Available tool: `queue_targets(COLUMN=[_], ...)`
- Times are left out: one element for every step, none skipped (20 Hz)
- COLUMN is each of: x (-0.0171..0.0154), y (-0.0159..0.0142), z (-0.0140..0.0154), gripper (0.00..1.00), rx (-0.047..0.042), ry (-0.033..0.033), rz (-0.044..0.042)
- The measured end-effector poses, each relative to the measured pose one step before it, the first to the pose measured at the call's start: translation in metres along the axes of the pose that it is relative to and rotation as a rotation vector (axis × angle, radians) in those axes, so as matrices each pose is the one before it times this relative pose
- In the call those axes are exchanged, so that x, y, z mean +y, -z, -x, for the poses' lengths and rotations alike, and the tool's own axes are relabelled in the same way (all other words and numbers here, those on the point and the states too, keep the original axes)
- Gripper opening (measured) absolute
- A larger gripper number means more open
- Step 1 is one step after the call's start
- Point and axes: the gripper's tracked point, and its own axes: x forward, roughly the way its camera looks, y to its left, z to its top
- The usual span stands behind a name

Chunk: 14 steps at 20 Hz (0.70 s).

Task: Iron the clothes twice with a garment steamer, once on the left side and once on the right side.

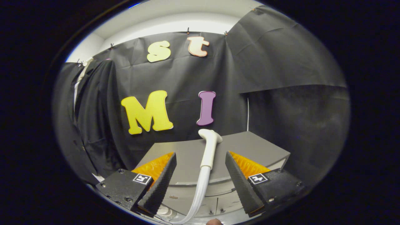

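Gripper point(200, 162): you are holding it level, pointing forward, with both fingers point(157, 184) spread wide apart and pressing on nothing. Left finger is sitting near left, right finger near right, tips angling slightly inward. Fingertip point(215, 222): one of yours is showing nearest, below the gap.

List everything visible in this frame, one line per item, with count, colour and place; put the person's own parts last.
Garment steamer head: one, white, on the grey table, between and just ahead of the fingers.
Steamer hose: one, white, running from the head down between the fingers.
Grey table: one, grey, beyond the fingers, in front of the booth wall.
Dark garment: one, black with a white strip near its top, hanging to the left of the table.
Booth wall: black cloth, behind everything.
Gripper: one, fingers open, apart on either side of the steamer, not touching it.
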Motion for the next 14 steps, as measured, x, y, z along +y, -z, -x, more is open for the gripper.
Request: queue_targets(x=[-0.00642,-0.00603,-0.00502,-0.00316,0.00187,0.00227,0.00152,0.00018,0.00234,0.00184,-0.00217,-0.00366,-0.00203,-0.00288], y=[0.00084,0.00118,-0.00183,0.00087,0.00249,0.00134,0.00459,0.00538,0.00530,0.00113,0.00070,-0.00060,-0.00058,-0.00023], z=[-0.01539,-0.01566,-0.01676,-0.01489,-0.01228,-0.01204,-0.01189,-0.01107,-0.00929,-0.00808,-0.01032,-0.00823,-0.00536,-0.00539], gripper=[0.98,0.98,0.98,0.98,0.98,0.98,0.98,0.98,0.98,0.97,0.95,0.94,0.94,0.93], rx=[0.03542,0.03063,0.01352,0.02465,0.02135,0.02449,0.03635,0.04577,0.03809,0.02746,0.02421,0.01934,0.01534,0.01991], ry=[0.01221,0.01331,0.00847,0.00612,-0.01055,-0.01395,-0.00838,-0.00789,-0.02420,-0.01736,-0.00306,0.00546,0.00735,0.00765], rz=[0.00027,0.00470,0.01830,0.02162,0.01501,0.00290,-0.00578,-0.01420,-0.01900,-0.02075,-0.01149,-0.00743,-0.00814,-0.01189])
